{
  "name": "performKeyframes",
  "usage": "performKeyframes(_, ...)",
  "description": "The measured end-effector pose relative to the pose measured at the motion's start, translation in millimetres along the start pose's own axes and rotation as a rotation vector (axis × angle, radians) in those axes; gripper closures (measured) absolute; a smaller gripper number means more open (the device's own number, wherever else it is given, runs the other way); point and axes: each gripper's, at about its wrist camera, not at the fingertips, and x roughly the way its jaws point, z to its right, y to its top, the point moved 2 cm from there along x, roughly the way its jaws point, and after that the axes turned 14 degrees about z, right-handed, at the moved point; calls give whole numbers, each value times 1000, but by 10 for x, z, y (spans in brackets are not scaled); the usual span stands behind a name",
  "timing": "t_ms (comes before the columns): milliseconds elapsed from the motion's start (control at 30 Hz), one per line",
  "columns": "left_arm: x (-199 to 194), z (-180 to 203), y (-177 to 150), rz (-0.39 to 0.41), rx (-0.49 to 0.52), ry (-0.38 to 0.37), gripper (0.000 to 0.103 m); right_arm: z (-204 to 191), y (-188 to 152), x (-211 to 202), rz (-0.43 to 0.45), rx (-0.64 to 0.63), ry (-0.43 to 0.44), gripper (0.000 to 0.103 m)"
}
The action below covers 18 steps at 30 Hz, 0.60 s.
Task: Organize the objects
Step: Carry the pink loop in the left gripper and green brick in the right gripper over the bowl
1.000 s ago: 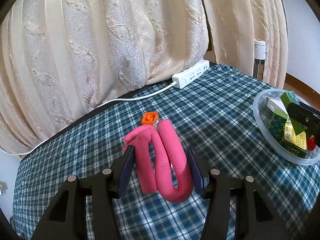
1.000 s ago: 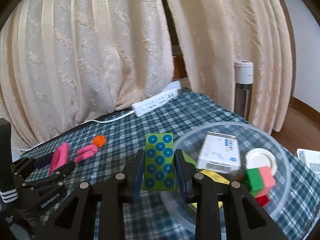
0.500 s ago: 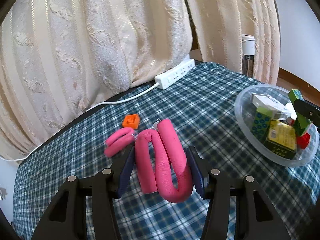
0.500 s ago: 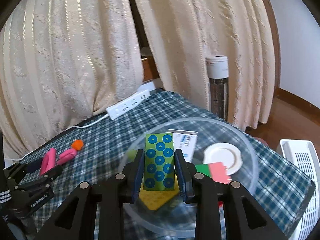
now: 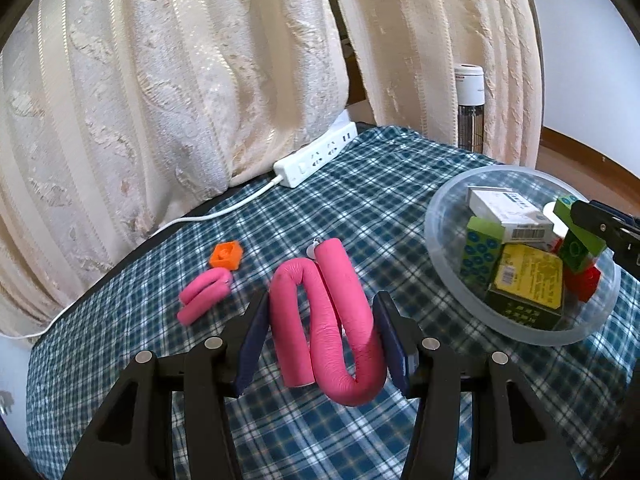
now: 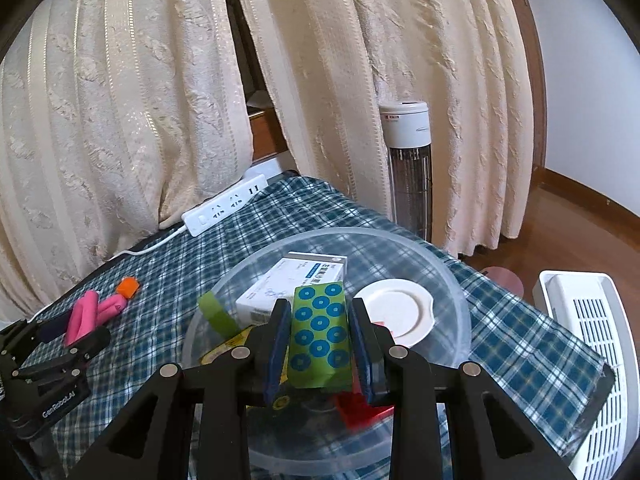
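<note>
- Right gripper is clamping the green dotted box over the clear bowl; releasing now risks it toppling onto the crowded boxes.
- Left gripper is squeezing the bent pink foam tube above the tablecloth; the springy tube could be slipping free.

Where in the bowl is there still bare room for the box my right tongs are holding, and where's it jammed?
The bowl is bare along its far and right rim, around the white lid. Its near-left is crowded: white box, yellow box, dotted green box. The right tongs hold the spotted box over that crowded part.
</note>
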Motion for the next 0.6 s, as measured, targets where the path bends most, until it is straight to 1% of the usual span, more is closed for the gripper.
performKeyframes(400, 17, 217, 76, 2, 22, -31, 49, 201, 14, 55, -1, 23, -6, 71)
performKeyframes(600, -11, 309, 162, 1, -16, -114, 49, 320, -25, 79, -25, 55, -1, 71)
